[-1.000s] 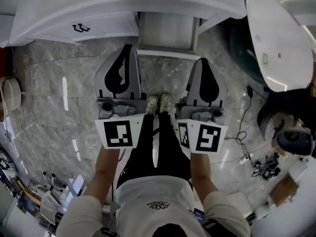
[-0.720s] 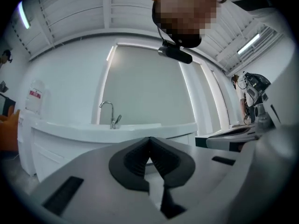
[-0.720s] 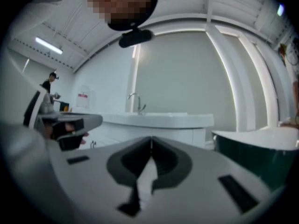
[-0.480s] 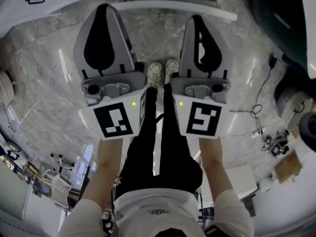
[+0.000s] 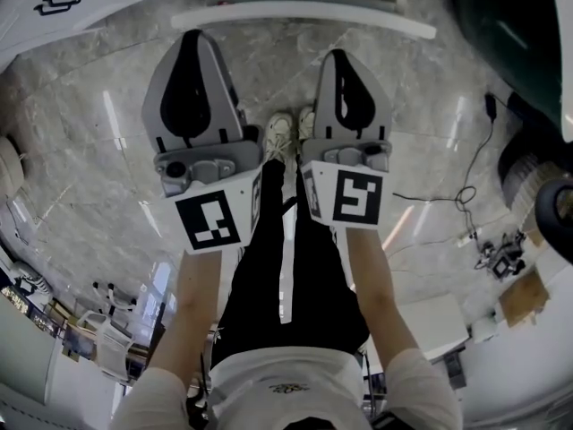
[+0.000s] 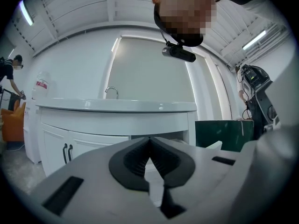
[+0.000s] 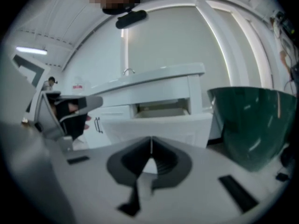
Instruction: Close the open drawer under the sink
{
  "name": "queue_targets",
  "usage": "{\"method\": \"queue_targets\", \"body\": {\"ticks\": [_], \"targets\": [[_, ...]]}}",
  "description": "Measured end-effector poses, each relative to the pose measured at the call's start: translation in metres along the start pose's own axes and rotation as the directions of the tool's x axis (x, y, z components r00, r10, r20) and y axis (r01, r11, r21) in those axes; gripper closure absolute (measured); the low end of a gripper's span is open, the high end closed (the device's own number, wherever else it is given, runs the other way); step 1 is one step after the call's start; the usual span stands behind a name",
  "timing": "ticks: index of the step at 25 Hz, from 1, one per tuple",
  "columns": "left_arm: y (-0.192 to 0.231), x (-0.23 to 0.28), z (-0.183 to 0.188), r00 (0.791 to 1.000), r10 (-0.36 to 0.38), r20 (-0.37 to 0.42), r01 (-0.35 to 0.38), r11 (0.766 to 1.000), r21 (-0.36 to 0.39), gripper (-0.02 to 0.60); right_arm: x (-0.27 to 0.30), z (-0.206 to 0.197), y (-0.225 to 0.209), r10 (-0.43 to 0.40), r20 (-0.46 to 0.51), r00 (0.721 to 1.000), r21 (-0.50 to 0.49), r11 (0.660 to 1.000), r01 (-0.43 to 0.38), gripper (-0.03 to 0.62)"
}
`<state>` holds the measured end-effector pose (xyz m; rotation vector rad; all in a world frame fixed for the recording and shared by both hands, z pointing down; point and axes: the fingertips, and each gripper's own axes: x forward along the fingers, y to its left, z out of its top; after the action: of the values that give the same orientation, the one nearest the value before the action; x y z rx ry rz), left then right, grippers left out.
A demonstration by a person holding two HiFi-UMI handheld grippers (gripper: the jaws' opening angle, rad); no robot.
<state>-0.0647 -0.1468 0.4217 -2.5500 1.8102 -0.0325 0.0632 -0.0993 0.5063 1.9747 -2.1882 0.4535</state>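
The white drawer (image 5: 304, 14) stands pulled out of the sink cabinet at the top of the head view, its front panel toward me. In the right gripper view the drawer front (image 7: 173, 125) fills the middle, below the countertop and faucet (image 7: 127, 71). My left gripper (image 5: 191, 36) and right gripper (image 5: 345, 54) are held side by side above the marble floor, short of the drawer and apart from it. Both have their jaws shut with nothing between them, the tips meeting at left gripper (image 6: 150, 138) and right gripper (image 7: 151, 139).
Left of the drawer are cabinet doors with black handles (image 6: 67, 152). A dark green tub (image 7: 252, 120) stands right of the cabinet. Cables (image 5: 466, 204) lie on the floor at the right. My shoes (image 5: 286, 133) are between the grippers. A person (image 6: 9, 73) stands far left.
Both grippers have come down together toward drawer height. The drawer has slid to the top edge of the head view. The right gripper has shifted closer to the left one.
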Motion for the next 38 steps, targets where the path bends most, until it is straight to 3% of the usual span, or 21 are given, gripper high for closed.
{"method": "queue_targets", "body": {"ticks": [11,14,19,32,38], "targets": [[0.015,-0.012,-0.025,0.996,0.007,-0.087,-0.007,1.0,-0.003,0.561,0.023,-0.034,-0.001,0.012,-0.128,0.992,0.065,0.998,-0.004,0.562],[0.017,-0.009,-0.029,0.995,-0.005,-0.101,0.005,1.0,0.002,0.561,0.034,-0.048,0.005,0.032,-0.184,0.982,0.071,0.997,-0.019,0.477],[0.011,-0.004,-0.024,0.996,-0.006,-0.093,0.003,1.0,-0.024,0.561,0.048,-0.054,0.012,0.031,-0.225,0.974,0.056,0.998,-0.019,0.425],[0.023,0.007,-0.026,0.996,0.013,-0.093,-0.014,1.0,-0.018,0.561,0.084,-0.074,0.015,0.008,-0.292,0.956,0.064,0.998,0.011,0.424],[0.02,0.002,-0.035,0.994,0.013,-0.112,-0.016,1.0,-0.023,0.561,0.084,-0.076,0.014,-0.017,-0.28,0.96,0.041,0.999,0.03,0.439]]}}
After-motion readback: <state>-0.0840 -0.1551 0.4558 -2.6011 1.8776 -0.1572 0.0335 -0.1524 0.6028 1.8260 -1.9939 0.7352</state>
